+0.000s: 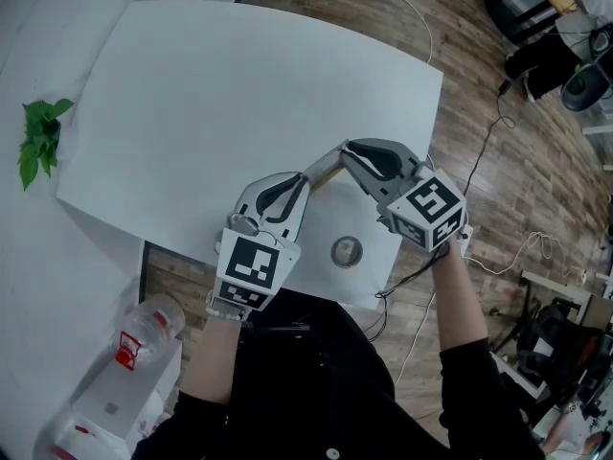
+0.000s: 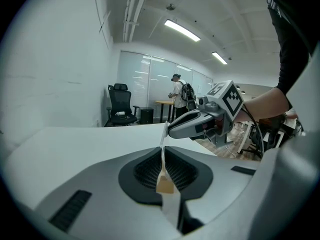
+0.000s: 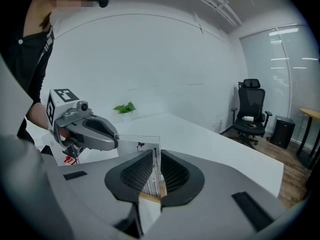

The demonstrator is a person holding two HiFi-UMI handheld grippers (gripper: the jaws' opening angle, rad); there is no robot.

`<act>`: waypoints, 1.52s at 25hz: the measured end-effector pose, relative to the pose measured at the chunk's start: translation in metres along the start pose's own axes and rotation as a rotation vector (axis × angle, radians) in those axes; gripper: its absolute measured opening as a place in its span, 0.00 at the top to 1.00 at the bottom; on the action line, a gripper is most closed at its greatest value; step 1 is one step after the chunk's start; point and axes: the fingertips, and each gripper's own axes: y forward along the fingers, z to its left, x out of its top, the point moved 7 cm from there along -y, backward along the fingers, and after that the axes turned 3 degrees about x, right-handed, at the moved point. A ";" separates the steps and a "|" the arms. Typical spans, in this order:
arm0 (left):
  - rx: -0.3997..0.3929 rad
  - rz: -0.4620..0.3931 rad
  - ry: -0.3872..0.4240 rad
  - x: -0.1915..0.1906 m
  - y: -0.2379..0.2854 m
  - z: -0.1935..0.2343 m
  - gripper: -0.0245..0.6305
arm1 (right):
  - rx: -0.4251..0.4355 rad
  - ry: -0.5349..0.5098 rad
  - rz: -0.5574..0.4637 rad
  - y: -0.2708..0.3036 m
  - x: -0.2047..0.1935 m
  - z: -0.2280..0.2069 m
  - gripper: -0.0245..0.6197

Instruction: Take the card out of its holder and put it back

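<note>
Over the bench's [image 1: 192,113] near edge, the left gripper [image 1: 306,178] pinches the clear holder [image 3: 132,146]. The right gripper [image 1: 343,153] pinches the card [image 3: 151,180]. Both things are mostly hidden from above.

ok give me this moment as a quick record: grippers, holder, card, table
left gripper: shut on one end of the card holder
right gripper: shut on the other end
card holder: clear, upright, held over the table
card: print shows between the right jaws; in or out, cannot tell
also in view: plant, bottle
</note>
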 end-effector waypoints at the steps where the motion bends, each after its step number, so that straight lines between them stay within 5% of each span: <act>1: -0.001 0.000 -0.001 0.000 -0.001 -0.001 0.92 | 0.000 0.003 -0.001 -0.001 0.001 0.001 0.84; 38: 0.004 -0.040 0.042 0.029 -0.026 -0.012 0.92 | -0.055 -0.038 -0.039 -0.026 0.030 0.020 0.84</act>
